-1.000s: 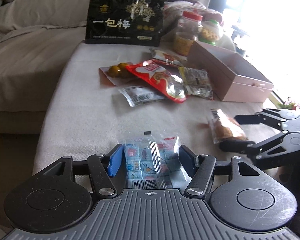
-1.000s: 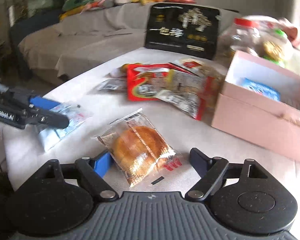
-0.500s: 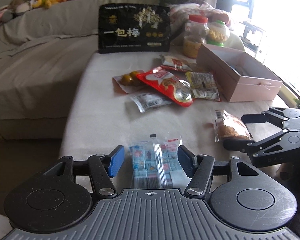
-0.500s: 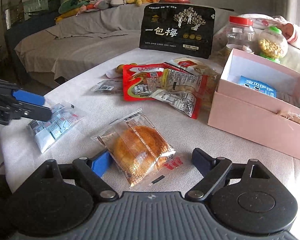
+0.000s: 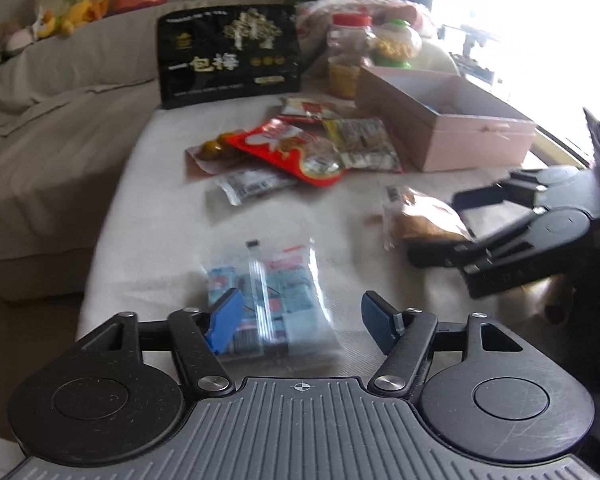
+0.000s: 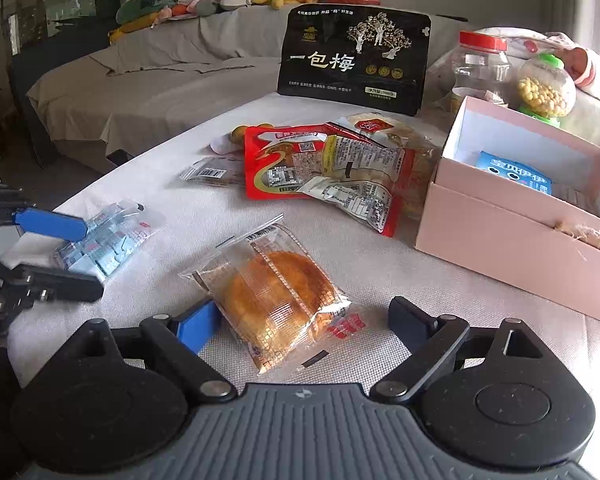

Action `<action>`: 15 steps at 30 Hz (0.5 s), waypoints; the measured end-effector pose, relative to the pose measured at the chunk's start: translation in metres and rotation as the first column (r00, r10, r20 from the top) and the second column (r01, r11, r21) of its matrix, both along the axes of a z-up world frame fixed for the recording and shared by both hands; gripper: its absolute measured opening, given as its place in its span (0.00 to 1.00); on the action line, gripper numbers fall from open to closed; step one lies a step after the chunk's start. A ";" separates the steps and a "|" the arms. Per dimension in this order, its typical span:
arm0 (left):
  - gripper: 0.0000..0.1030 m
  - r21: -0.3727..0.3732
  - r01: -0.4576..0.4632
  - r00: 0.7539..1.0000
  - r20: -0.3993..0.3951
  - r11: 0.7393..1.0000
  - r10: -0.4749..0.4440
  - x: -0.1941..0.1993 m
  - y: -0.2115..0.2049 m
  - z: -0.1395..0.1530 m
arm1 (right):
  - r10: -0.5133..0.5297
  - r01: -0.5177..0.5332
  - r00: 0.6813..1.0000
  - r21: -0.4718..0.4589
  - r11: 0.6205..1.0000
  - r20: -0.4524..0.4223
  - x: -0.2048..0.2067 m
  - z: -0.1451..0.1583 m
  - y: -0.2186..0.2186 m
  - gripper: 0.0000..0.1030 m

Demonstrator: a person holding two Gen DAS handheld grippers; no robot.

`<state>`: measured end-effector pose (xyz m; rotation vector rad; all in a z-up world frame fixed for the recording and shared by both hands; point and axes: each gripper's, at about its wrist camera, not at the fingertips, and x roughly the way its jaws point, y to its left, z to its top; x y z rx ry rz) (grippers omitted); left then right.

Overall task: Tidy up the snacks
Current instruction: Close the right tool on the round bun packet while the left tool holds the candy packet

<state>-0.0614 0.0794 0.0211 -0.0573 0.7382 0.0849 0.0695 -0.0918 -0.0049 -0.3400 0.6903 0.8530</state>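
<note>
Snacks lie loose: my left gripper [image 5: 300, 320] has opened wider around the candy bag [image 5: 268, 300]; right gripper [image 6: 300, 320] widening around the cake [image 6: 276, 292], twelve o'clock.

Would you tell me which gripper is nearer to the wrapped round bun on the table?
Right. The right gripper straddles the wrapped bun, jaws opening around it; the left gripper sits further off, its jaws opening around the blue candy packet.

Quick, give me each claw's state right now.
Left claw: opening, straddling the blue candy packet, not gripping.
Right claw: opening, straddling the wrapped bun, not gripping.
</note>
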 end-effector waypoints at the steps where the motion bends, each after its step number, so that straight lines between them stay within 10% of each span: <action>1: 0.67 0.028 -0.018 1.000 0.002 0.999 0.018 0.001 0.000 -0.001 | 0.005 -0.005 1.000 -0.003 1.000 -0.004 0.000 0.000 0.000 0.94; 9: 0.70 0.129 -0.056 0.998 0.006 0.990 0.056 0.001 0.008 -0.007 | 0.040 -0.041 0.998 -0.032 0.999 -0.047 0.005 0.001 0.004 1.00; 15: 0.73 -0.028 -0.106 0.994 0.002 0.994 0.106 0.003 0.033 -0.014 | 0.052 -0.053 0.998 -0.035 0.998 -0.035 0.003 0.000 0.004 1.00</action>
